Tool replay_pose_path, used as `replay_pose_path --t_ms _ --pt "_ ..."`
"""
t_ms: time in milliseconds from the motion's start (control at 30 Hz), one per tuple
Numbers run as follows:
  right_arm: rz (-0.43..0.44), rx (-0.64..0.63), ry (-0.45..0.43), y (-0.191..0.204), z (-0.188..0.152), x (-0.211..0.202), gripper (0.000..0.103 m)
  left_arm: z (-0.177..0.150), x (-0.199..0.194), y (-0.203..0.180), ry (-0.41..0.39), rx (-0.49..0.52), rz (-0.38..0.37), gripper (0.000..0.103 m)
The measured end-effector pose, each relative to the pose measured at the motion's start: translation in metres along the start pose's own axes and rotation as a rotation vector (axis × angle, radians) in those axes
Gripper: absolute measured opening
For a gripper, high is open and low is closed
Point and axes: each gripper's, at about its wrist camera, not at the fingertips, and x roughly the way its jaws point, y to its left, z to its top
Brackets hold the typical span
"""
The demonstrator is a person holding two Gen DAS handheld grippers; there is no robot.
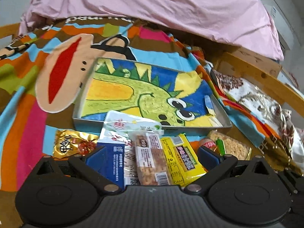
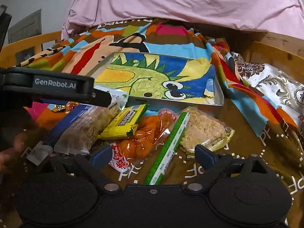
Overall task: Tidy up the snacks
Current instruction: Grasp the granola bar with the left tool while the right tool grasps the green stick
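Two wrist views over a bed draped with a bright cartoon-print sheet (image 1: 28,79), a pink quilt (image 1: 161,5) bunched at the far side. We see a shallow metal tray (image 1: 79,102) lined with a dinosaur drawing lying flat on the sheet; nothing lies inside it.

The snacks sit in a loose heap just in front of the tray's near rim. In the left wrist view we note, from left to right, a gold foil packet (image 1: 74,144), a blue-and-white pouch (image 1: 112,159) whose far end leans on the tray's rim, a clear-wrapped biscuit bar (image 1: 152,159) and a yellow packet (image 1: 182,157); these last three overlap one another.

The left gripper (image 1: 150,155) has its blue pads spread wide, one on either side of the pouch, bar and yellow packet; we cannot tell whether the pads touch them.

In the right wrist view we see a bag of orange pieces (image 2: 144,140), a long green stick pack (image 2: 167,155) lying partly over it, and a clear-wrapped rice-crisp block (image 2: 203,129) beyond. The right gripper (image 2: 152,155) also stands spread, its jaws bracketing the bag's near end and the green stick without pinching either. The left gripper's black body enters that view from the left, above the pouch and bar.

A brocade cloth (image 2: 275,83) lies at the right edge, by the wooden bed frame (image 2: 275,57).
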Motion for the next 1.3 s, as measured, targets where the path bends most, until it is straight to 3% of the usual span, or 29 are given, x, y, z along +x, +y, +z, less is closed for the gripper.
replay_pose_path --t_ms 200,367,467,500,633,667,700,867,1133,1200,1300 --pt "-0.035 0.036 0.029 -0.007 0.001 0.008 0.083 -0.003 0.008 -0.004 0.029 -0.020 -0.010 0.102" --pt "-0.055 0.068 0.059 -0.014 -0.001 0.013 0.070 -0.005 0.011 -0.009 0.043 -0.016 -0.017 0.099" --pt "-0.049 0.083 0.072 -0.017 -0.001 0.017 0.058 -0.006 0.012 -0.013 0.050 0.019 -0.004 0.089" --pt "-0.050 0.085 0.071 -0.017 -0.001 0.017 0.057 -0.006 0.013 -0.014 0.057 0.022 -0.004 0.083" --pt "-0.051 0.097 0.065 -0.020 -0.002 0.020 0.049 -0.007 0.016 -0.012 0.069 -0.008 -0.021 0.074" --pt "-0.043 0.097 0.061 -0.020 -0.002 0.020 0.037 -0.006 0.017 -0.011 0.072 -0.015 -0.018 0.070" --pt "-0.038 0.088 0.060 -0.018 -0.002 0.020 0.031 -0.006 0.018 -0.010 0.073 -0.021 -0.016 0.068" --pt "-0.032 0.103 0.081 -0.017 -0.002 0.024 0.031 -0.006 0.022 -0.007 0.096 -0.026 -0.003 0.056" --pt "-0.026 0.128 0.102 -0.020 -0.003 0.031 0.033 -0.010 0.028 -0.006 0.125 -0.079 0.004 0.054" --pt "-0.028 0.121 0.099 -0.020 -0.003 0.032 0.031 -0.009 0.026 -0.007 0.132 -0.090 0.030 0.043" --pt "-0.028 0.116 0.091 -0.019 -0.002 0.030 0.024 -0.012 0.020 -0.007 0.133 -0.128 0.049 0.042"
